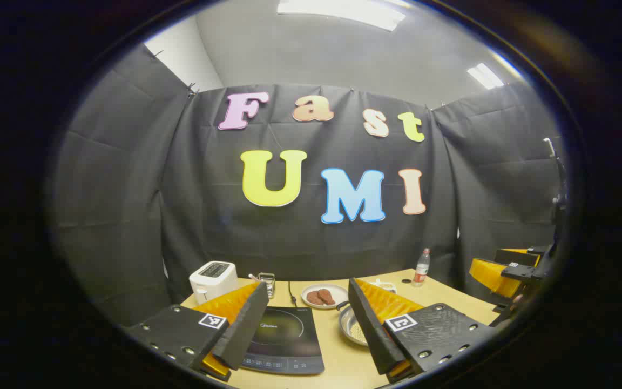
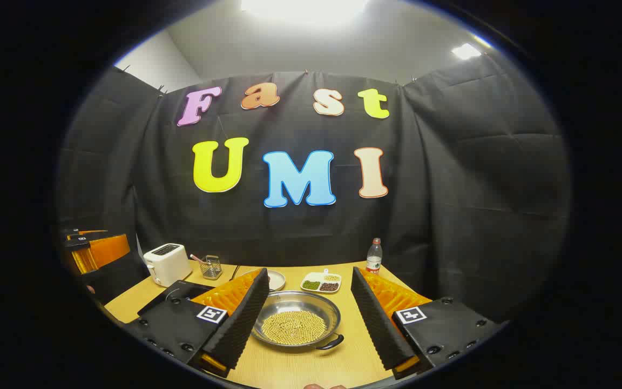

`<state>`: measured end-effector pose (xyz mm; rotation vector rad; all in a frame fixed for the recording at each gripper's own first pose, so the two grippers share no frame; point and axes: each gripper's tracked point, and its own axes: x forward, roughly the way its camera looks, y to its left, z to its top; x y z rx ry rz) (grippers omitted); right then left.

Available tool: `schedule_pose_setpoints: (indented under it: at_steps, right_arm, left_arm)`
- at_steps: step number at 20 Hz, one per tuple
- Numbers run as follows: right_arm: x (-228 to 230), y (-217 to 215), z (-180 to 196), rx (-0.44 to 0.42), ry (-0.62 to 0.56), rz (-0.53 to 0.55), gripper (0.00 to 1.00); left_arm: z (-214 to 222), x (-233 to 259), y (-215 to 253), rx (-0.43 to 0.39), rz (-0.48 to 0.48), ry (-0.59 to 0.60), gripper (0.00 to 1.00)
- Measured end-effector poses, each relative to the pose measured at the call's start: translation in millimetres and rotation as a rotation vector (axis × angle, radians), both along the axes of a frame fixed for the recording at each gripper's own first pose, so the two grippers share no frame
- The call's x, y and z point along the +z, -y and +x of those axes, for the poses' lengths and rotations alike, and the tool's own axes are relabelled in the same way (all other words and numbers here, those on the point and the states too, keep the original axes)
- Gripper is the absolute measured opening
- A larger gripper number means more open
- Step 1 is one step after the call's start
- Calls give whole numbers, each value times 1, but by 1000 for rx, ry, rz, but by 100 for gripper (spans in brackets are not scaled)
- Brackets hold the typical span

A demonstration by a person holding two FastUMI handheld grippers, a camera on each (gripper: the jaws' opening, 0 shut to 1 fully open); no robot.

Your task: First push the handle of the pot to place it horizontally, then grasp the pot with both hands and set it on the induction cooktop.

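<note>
Nothing is done yet: the pot point(image 2: 296, 323) rests on the table point(image 2: 343, 359), its handle point(image 2: 330, 342) at 5 o'clock, beside the induction cooktop point(image 1: 284, 340). Both grippers' fingers are held wide apart, empty.

pot point(image 2: 296, 323) right of cooktop point(image 1: 285, 340) | toaster point(image 2: 167, 263) behind cooktop

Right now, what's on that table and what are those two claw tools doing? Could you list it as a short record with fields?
pot: steel pot holding yellowish beans, dark handle toward the near right
cooktop: black induction cooktop to the left of the pot, nothing on it
left gripper: left gripper open, above the cooktop
right gripper: right gripper open, fingers either side of the pot, not touching
others: white toaster, water bottle, plate of brown food, divided dish of beans
</note>
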<state>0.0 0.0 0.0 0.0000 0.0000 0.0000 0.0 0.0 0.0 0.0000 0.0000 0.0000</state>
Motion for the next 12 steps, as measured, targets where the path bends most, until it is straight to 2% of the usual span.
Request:
schedule_pose_setpoints:
  at_steps: [11, 12]
  right_arm:
    - [11, 1, -4, 38, 1, -11, 98]
    - [12, 3, -4, 37, 5, -11, 98]
  left_arm:
    - [-24, 1, -14, 53, -3, 5, 84]
    - [-24, 3, -15, 57, -6, 7, 90]
